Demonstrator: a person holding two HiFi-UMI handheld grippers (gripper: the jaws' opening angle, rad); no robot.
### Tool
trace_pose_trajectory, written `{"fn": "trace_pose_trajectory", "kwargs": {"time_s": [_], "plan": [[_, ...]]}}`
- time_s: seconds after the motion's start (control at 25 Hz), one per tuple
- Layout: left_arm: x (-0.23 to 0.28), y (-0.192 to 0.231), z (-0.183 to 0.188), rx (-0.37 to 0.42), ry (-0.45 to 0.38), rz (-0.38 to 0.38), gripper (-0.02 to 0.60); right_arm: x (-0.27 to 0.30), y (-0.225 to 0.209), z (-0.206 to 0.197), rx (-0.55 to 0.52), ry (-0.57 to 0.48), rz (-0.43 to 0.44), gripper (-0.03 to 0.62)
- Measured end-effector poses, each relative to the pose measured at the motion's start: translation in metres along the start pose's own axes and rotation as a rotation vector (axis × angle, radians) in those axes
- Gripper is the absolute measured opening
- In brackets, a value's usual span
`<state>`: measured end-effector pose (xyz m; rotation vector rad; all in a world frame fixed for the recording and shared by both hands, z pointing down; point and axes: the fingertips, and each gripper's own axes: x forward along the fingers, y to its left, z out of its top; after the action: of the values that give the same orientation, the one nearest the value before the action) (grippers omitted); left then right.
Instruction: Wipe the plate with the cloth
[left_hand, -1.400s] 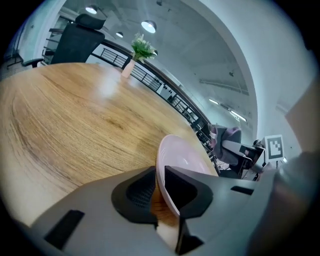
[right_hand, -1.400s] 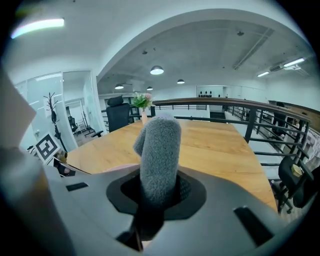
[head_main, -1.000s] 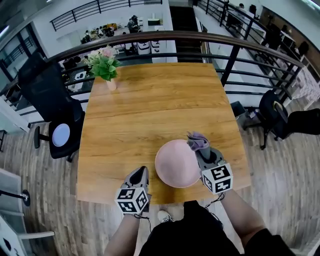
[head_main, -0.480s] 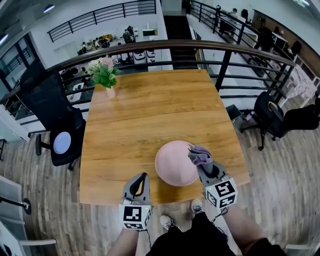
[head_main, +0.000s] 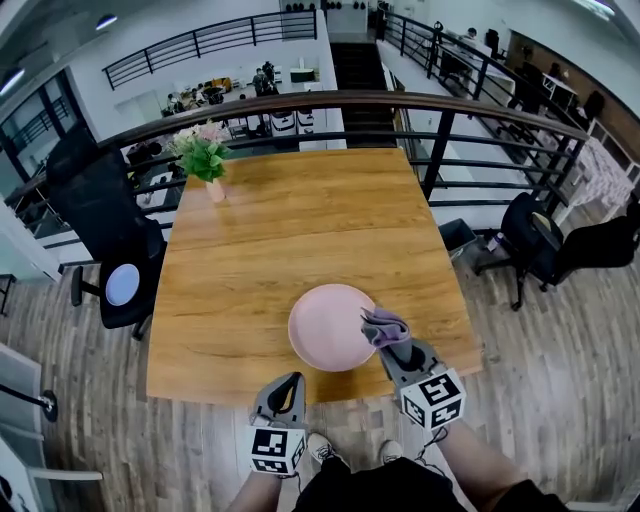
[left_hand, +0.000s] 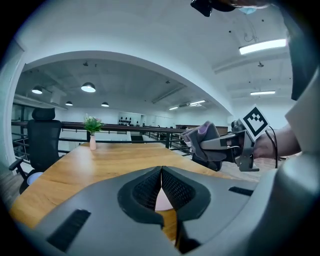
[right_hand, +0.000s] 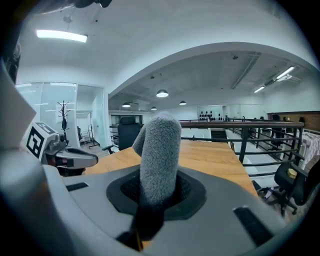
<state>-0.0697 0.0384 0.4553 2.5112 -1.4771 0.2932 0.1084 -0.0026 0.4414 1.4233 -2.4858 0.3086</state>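
open tabletop (head_main: 300, 235) beyond plate (head_main: 328, 328); vase (head_main: 215, 189) far-left corner, railing (head_main: 320, 97) behind

Bright ceiling lights (even), sharp, fisheye-warped edges.

Pink plate (head_main: 328, 325), purple-grey cloth (head_main: 383, 327), warm brown wood-grain table (head_main: 290, 230), green plant (head_main: 203, 155) in pink vase (head_main: 215, 190).

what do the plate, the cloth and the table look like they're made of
The plate: pale pink, smooth and even with a dull sheen; ceramic or hard plastic, the look can't settle which.
The cloth: greyish purple, fuzzy short nap, likely microfibre or fleece.
The table: warm brown with plank seams and grain streaks, satin finish; wood or a wood-look laminate.
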Motion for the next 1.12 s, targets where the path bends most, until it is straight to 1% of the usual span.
{"fn": "trace_pose_trajectory", "kwargs": {"time_s": [0.36, 0.72, 0.92, 1.12], "plan": [[-0.016, -0.082, 0.009, -0.011, -0.017, 0.104, 0.021, -0.057, -0.010, -0.014, 0.007, -0.022, 0.154, 0.072], [-0.045, -0.158, 0.013, -0.015, -0.052, 0.204, 0.021, -0.118, -0.017, -0.027, -0.009, -0.043, 0.276, 0.072], [-0.059, -0.185, 0.009, -0.028, -0.066, 0.247, 0.020, -0.139, -0.017, -0.036, -0.014, -0.040, 0.318, 0.072], [-0.065, -0.197, 0.006, -0.036, -0.062, 0.259, 0.020, -0.151, -0.015, -0.041, -0.013, -0.035, 0.342, 0.071]]}}
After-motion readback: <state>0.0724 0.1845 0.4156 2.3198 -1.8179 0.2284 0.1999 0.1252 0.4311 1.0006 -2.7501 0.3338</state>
